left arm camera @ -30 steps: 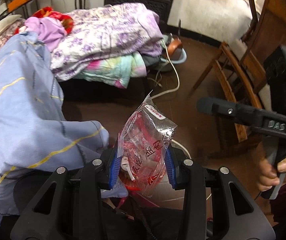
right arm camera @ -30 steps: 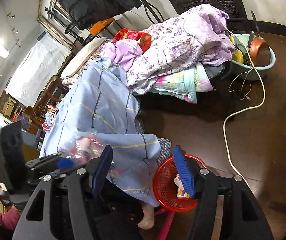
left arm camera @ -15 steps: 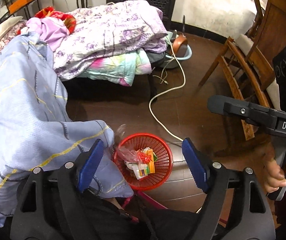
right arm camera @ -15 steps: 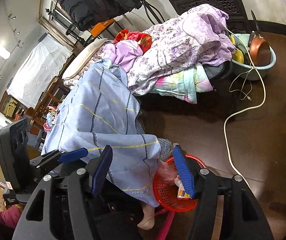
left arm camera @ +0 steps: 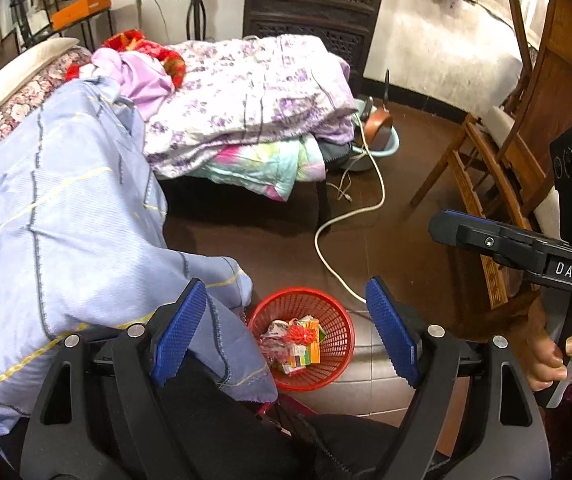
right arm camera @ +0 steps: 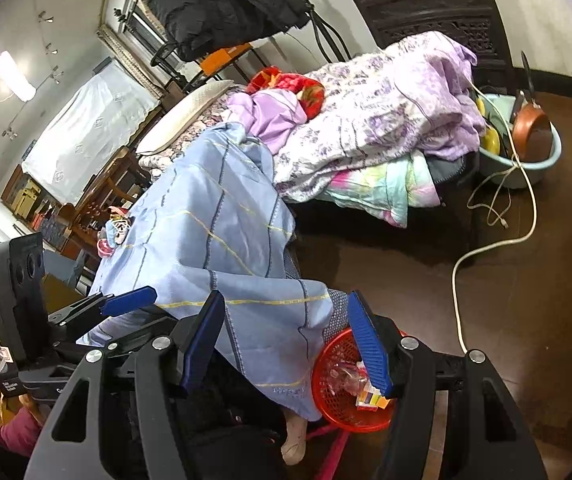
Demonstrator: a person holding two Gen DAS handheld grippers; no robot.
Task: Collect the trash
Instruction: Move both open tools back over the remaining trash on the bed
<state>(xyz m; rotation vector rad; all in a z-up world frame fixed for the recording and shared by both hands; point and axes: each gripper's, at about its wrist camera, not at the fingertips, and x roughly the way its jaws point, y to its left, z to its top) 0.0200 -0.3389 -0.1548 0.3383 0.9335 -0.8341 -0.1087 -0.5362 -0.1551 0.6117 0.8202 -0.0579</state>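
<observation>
A red mesh basket [left arm camera: 327, 306] stands on the dark floor beside a blue cloth [left arm camera: 66, 220]. Inside it lie a clear plastic snack bag with red print [left arm camera: 280, 346] and a small colourful carton [left arm camera: 310, 346]. My left gripper [left arm camera: 286, 284] hovers above the basket, open, with nothing between its blue pads. My right gripper [right arm camera: 286, 296] is also open and holds nothing; the basket [right arm camera: 325, 384] shows under its right finger. Each gripper appears at the edge of the other's view, held by a hand [left arm camera: 549, 356].
The blue cloth [right arm camera: 214, 240] drapes over a raised surface with small wrappers and a pink item [right arm camera: 114, 232] at its far end. Piled quilts [left arm camera: 246, 96] lie behind. A white cable [left arm camera: 325, 248] runs across the floor. A wooden chair [left arm camera: 505, 168] stands right, a basin with a pan [left arm camera: 381, 132] beyond.
My left gripper let go of the snack bag, which dropped into the red basket. The left jaws spread wide and both grippers rose a little.
</observation>
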